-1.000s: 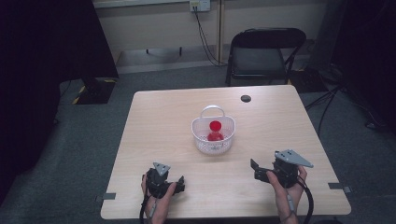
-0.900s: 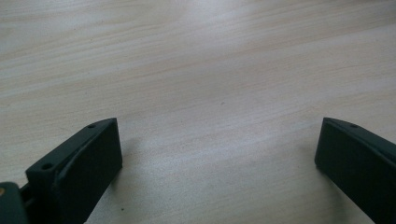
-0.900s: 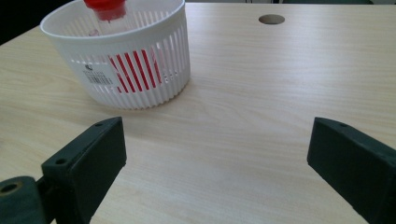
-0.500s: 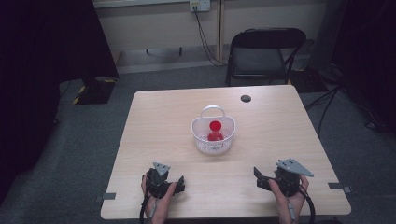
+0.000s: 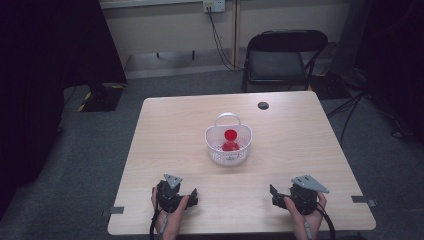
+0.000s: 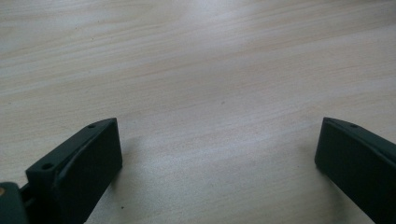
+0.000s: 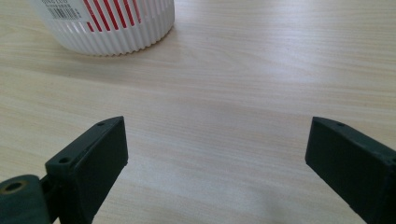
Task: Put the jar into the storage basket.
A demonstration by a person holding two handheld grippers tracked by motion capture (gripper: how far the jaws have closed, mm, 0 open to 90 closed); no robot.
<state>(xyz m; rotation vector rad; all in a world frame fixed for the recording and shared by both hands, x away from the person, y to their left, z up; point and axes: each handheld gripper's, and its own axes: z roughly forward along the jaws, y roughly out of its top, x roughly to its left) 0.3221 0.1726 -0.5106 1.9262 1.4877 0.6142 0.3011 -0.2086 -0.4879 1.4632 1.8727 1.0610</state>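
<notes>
The right claw rests near the front right corner of the desk, its jaws spread wide and holding nothing; in the right gripper view the two black jaws stand well apart over bare wood, with the ribbed white wall of the basket ahead and to the left of them. The left claw sits near the front edge toward the left corner, likewise released and empty, and the left gripper view looks along its parted jaws at plain desk grain. Out from both claws, the white basket stands about mid-desk, well apart from either hand, handle upright, with a red bottle standing inside it. Judging from this, the bottle is already in the basket and both claws sit idle at the front edge, so little or nothing seems left, unless the basket itself is to be moved. The high view shows the red cap, the handle, a small dark disc near the far edge and a black chair beyond the desk; the right gripper view adds a barcode label and red showing through the slats.
</notes>
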